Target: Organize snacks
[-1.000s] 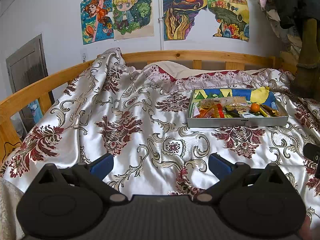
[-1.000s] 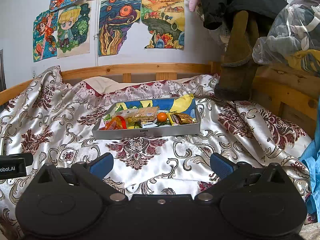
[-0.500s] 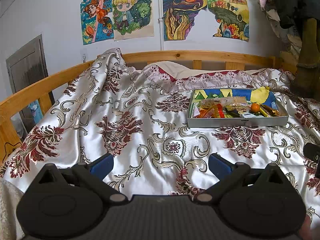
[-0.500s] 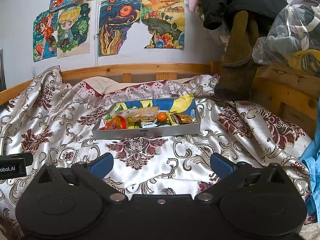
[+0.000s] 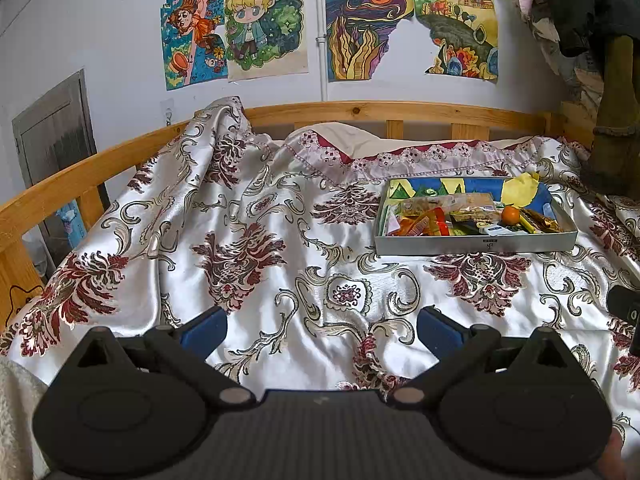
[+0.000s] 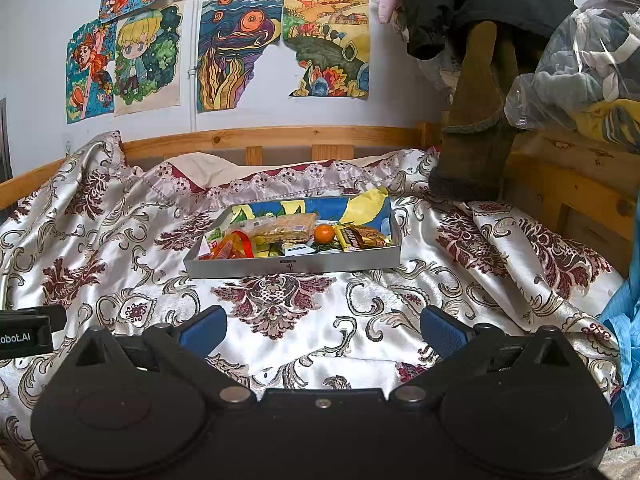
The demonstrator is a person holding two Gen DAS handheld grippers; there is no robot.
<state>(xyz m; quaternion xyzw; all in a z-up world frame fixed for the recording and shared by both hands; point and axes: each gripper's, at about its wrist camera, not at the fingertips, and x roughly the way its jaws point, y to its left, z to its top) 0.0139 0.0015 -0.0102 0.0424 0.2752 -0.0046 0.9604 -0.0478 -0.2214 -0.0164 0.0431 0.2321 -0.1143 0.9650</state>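
Both my tongs are released and empty, jaws wide apart: the left tongs (image 5: 322, 330) and the right tongs (image 6: 323, 330) hang low over the near edge of the bed, well short of the box (image 6: 296, 258). The box sits on the quilt (image 5: 248, 240) toward the bed's far right part, near the headboard (image 5: 360, 110). The snacks are all inside it — a heap of wrappers (image 6: 240, 246) at the left, a flat pack (image 6: 286, 226) in the middle, an orange (image 6: 324, 233) beside it, and gold-brown bars (image 6: 362, 236) at the right end. I see no snack loose on the quilt. That would fit snacks already gathered in, or a jumble waiting to be sorted; I can't tell which.

What worries me:
- The quilt is slick satin over soft bedding, so pressing down into the box could tip or slide it.
- The orange is round and would likely roll out of a careless pinch.
- The wrappers overlap, so closing on one may drag a neighbour along.
- The foil packs look crushable under a hard squeeze.
- My tongs hang side by side — reaching for the box together, they could knock each other.
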